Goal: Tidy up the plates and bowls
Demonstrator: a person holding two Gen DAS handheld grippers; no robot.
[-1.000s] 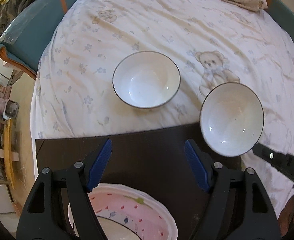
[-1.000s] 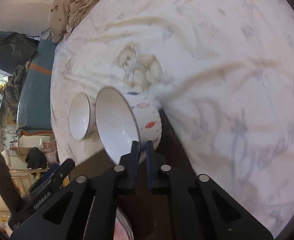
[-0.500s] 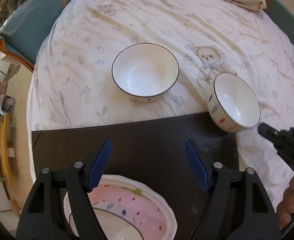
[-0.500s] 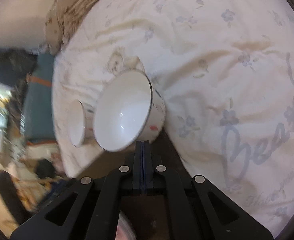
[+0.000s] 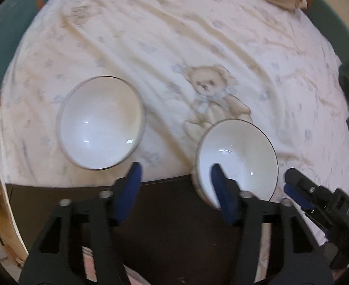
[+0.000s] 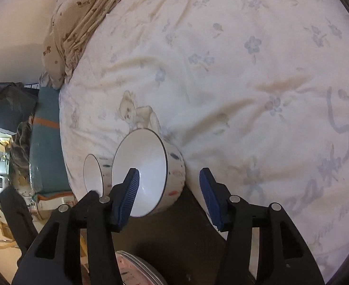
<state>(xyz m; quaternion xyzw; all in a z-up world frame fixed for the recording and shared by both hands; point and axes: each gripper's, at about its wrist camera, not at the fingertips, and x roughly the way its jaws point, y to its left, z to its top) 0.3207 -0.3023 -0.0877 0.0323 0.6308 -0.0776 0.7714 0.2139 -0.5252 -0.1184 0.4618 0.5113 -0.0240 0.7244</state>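
My right gripper [image 6: 168,194] stands half open, jaws just parted; the near bowl [image 6: 148,173] is released, its wall sitting between the pads but unpressed. My left gripper [image 5: 175,190] has narrowed a little and holds nothing; its right pad overlaps the same bowl's near rim in the left wrist view, contact uncertain.

The near bowl rests partly on the dark board [image 5: 169,216] and partly on the soft bedsheet [image 5: 174,47], so I judge it sits tilted. The far bowl [image 5: 100,125] sits on the sheet alone, just beside the first. A pink patterned plate [image 6: 136,270] lies at the board's near end, under my wrists.

Risks: a bowl straddling a hard edge and soft bedding could rock or tip if either pad brushes it. The two bowls stand close, so a nudge may knock rim against rim.

Pose: left gripper points steeply down over the board's far edge. The right one is angled lower, looking across the bowls.
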